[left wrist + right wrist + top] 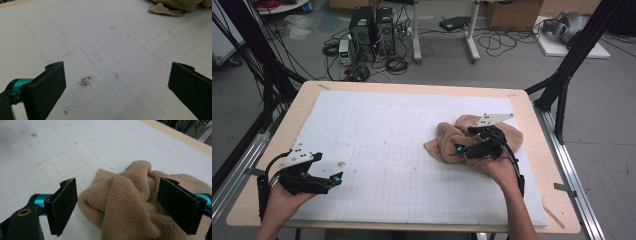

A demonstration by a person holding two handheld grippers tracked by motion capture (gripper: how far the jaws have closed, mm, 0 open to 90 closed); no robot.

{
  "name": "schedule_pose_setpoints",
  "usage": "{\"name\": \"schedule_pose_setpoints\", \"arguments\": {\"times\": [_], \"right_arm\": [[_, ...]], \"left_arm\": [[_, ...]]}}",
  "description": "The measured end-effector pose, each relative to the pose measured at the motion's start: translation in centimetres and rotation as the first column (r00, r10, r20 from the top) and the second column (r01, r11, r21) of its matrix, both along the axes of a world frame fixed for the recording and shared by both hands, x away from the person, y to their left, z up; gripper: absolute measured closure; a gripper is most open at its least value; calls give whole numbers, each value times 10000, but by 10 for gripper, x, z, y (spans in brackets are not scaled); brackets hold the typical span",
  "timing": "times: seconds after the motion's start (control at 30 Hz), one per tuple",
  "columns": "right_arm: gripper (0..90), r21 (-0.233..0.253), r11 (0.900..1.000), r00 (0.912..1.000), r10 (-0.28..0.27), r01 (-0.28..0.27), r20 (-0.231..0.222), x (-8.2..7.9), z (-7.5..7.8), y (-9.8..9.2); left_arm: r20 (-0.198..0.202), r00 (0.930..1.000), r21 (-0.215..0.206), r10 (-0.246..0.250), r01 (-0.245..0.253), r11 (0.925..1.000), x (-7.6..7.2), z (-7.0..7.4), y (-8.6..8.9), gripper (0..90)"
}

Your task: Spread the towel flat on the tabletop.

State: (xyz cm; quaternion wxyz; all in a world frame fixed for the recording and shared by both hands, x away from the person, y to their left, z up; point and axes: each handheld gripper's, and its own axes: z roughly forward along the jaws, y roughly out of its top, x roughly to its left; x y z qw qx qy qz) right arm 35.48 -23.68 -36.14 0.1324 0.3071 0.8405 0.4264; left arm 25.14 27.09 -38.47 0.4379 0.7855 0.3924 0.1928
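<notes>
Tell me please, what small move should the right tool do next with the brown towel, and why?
Probably close the right tool on the towel. Its jaws stand open on either side of a raised fold of the crumpled cloth, not yet pinching it, so a grip seems ready. The left tool is open over the bare white mat, far from the towel, and can wait.
</notes>
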Motion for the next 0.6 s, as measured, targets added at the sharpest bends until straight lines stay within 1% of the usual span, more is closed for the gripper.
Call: {"name": "schedule_pose_setpoints", "arguments": {"times": [0.1,0.13,0.2,0.23,0.27,0.3,0.33,0.4,0.47,0.53,0.6], "right_arm": [[216,-393,9991,9996,142,-152,-258,8,-7,8],[226,-527,9984,9991,194,-213,-364,11,-11,11],[265,-649,9977,9982,151,-188,-578,15,-16,14],[291,-771,9968,9979,161,-209,-624,16,-18,15],[317,-896,9958,9983,134,-184,-560,17,-20,17],[317,-896,9958,9983,134,-184,-560,17,-20,17],[405,-1069,9940,9980,163,-228,-607,18,-23,19],[487,-1341,9907,9978,145,-231,-648,19,-26,22],[595,-1772,9833,9973,292,-406,-669,20,-30,25],[710,-1865,9810,9964,393,-528,-754,21,-30,26],[758,-1848,9808,9957,489,-628,-789,22,-30,26]], "left_arm": [[-16,10000,-15,20,-20,10000,0,0,0,19],[-15,10000,-78,56,-57,10000,0,-1,0,19],[-13,10000,-103,46,-46,9999,1,-1,-1,19],[-6,10000,-70,5,-5,10000,1,-1,-1,19],[-16,10000,-89,17,-17,10000,1,-1,-2,19],[-19,10000,-93,-13,13,10000,1,-2,-2,19],[-17,10000,-91,-18,18,10000,1,-2,-3,19],[-52,10000,-70,-13,12,10000,2,-3,-3,19],[-78,9999,-101,-67,66,9999,1,-4,-5,19],[-106,9999,-46,-114,113,9999,1,-5,-5,19],[-147,9999,-63,-79,78,9999,1,-7,-4,20]]}}
